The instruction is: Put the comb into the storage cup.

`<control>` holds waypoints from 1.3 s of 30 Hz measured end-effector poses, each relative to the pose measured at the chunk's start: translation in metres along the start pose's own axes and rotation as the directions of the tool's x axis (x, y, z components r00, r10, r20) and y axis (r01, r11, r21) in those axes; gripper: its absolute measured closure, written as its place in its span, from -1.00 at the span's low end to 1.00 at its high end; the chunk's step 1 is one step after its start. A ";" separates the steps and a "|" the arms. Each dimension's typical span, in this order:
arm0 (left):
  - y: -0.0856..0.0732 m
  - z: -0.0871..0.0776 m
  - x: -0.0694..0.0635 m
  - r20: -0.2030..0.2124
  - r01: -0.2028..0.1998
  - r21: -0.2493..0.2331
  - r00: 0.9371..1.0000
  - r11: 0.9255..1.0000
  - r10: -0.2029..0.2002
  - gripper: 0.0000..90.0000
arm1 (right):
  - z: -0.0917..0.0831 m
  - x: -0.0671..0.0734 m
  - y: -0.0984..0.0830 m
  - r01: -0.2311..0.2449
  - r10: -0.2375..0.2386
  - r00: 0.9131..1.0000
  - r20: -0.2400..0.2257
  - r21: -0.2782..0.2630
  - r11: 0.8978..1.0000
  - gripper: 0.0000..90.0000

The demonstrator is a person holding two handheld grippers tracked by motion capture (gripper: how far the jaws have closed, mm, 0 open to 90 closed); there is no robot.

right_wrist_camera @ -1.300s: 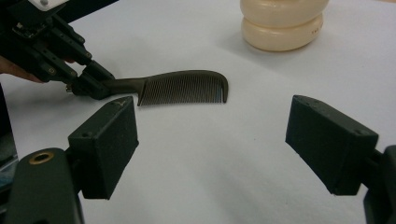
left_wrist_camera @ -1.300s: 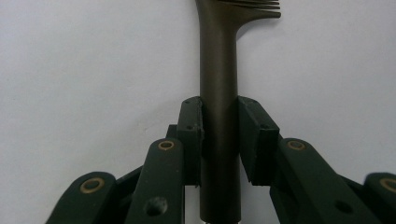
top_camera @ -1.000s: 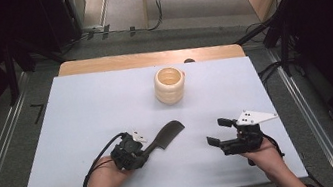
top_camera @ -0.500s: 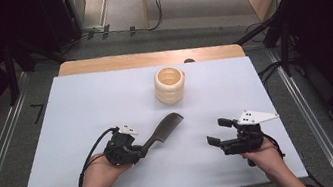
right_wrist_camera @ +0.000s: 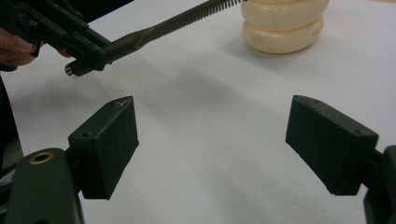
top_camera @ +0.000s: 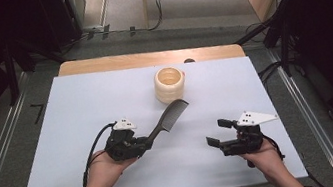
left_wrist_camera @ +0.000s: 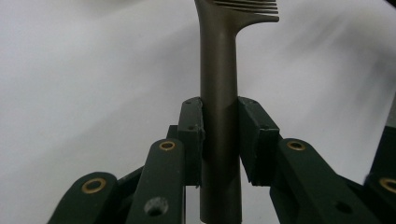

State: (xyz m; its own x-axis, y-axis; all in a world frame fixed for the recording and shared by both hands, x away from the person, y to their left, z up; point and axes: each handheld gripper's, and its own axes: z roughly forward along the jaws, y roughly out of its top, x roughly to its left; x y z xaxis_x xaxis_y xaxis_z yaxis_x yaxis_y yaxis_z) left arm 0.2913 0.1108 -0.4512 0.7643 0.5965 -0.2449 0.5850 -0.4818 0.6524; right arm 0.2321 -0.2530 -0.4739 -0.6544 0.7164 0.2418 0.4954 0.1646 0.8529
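Since a second ago my left hand-held gripper [top_camera: 144,143] has swung the dark plastic comb with the round handle [top_camera: 170,115] up and away from me, so its toothed head now hangs just short of the cream ribbed ceramic cup [top_camera: 170,84] at the far middle of the white bench [top_camera: 71,113]. Its pads are clamped on the handle [left_wrist_camera: 218,116], well down toward the butt end. My right hand-held gripper [top_camera: 217,133] rests low over the bench with its jaws spread wide, nothing between them. I judge the risk is the long lever: gripped that far back (round handle, too), the comb could twist in the pads or knock the cup aside if its head meets the rim off-centre.
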 end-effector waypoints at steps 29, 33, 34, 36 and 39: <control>0.031 0.017 -0.012 0.053 0.057 -0.256 0.998 0.965 -0.044 0.63 | -0.002 0.012 0.010 -0.028 0.030 0.998 0.057 -0.036 0.999 -0.66; 0.033 0.022 -0.016 0.064 0.060 -0.272 0.997 0.960 -0.045 0.63 | 0.000 0.016 0.013 -0.030 0.033 0.997 0.066 -0.043 0.999 -0.66; 0.033 0.023 -0.017 0.064 0.060 -0.277 0.997 0.959 -0.044 0.63 | 0.000 0.017 0.014 -0.040 0.043 0.997 0.066 -0.045 0.998 -0.66; 0.034 0.025 -0.019 0.072 0.059 -0.282 0.997 0.958 -0.040 0.63 | 0.001 0.018 0.015 -0.041 0.044 0.996 0.074 -0.047 0.998 -0.66; 0.035 0.029 -0.021 0.086 0.065 -0.291 0.995 0.955 -0.041 0.63 | 0.001 0.019 0.018 -0.050 0.055 0.995 0.087 -0.056 0.997 -0.66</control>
State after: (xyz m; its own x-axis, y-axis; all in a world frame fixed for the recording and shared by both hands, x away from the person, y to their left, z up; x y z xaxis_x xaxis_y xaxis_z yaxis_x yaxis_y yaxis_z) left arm 0.3034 0.0625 -0.4441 0.7601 0.5584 -0.3325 0.5290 -0.2345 0.8156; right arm 0.2292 -0.2357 -0.4544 -0.5738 0.7807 0.2474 0.4947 0.0898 0.8644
